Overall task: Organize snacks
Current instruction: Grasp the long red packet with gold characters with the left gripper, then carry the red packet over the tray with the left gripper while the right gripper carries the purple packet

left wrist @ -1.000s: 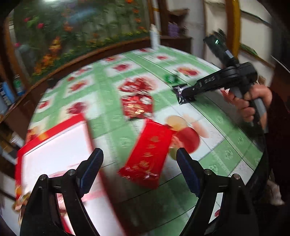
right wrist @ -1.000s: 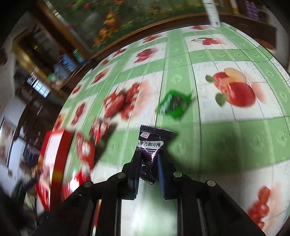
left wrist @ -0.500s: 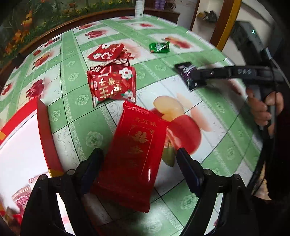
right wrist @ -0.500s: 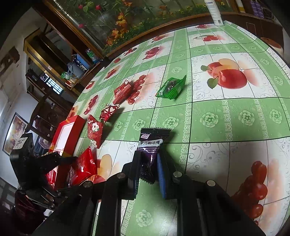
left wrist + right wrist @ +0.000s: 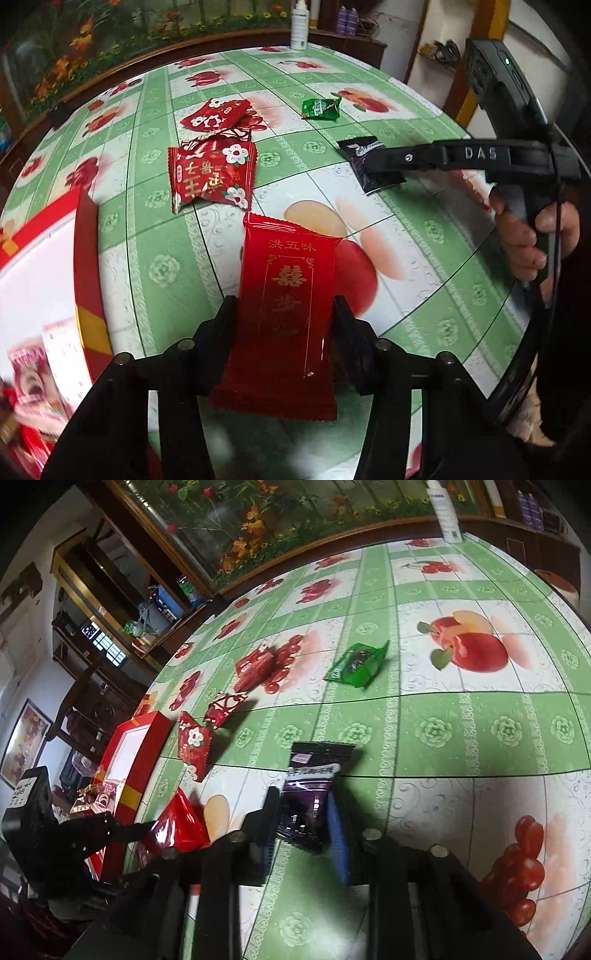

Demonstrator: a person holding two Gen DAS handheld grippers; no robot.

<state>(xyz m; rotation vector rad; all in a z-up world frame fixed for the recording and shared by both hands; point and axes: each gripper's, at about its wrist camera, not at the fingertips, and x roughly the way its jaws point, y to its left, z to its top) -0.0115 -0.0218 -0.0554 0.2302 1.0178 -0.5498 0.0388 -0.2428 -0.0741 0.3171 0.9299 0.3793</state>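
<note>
Left wrist view first: my left gripper [image 5: 284, 314] is closing, and the long red packet [image 5: 286, 310] lies lengthwise between its fingers [image 5: 225, 325], low in the middle of the frame. Both pads look to be right up against the packet's long edges. The packet rests on the green fruit-print tablecloth [image 5: 155, 192]. At the left edge sits the red box [image 5: 86, 258] with its white inside. Above the long packet, a red flower-print packet [image 5: 212, 177], another red one [image 5: 218, 114] beyond it, and a green packet [image 5: 319, 108] towards the top.

At the right of that frame I see my right hand [image 5: 524, 236] on the handle, its gripper reaching left over the dark purple packet [image 5: 369, 162].

Right wrist view now: my right gripper [image 5: 301, 819] is opening, fingers [image 5: 338, 834] spread a little, and the purple packet [image 5: 312, 794] lies between them, low centre. A narrow gap shows beside it, so I read no squeeze there. The left gripper [image 5: 122, 830] shows at lower left with the red packet [image 5: 177, 827] at its tips.
</note>
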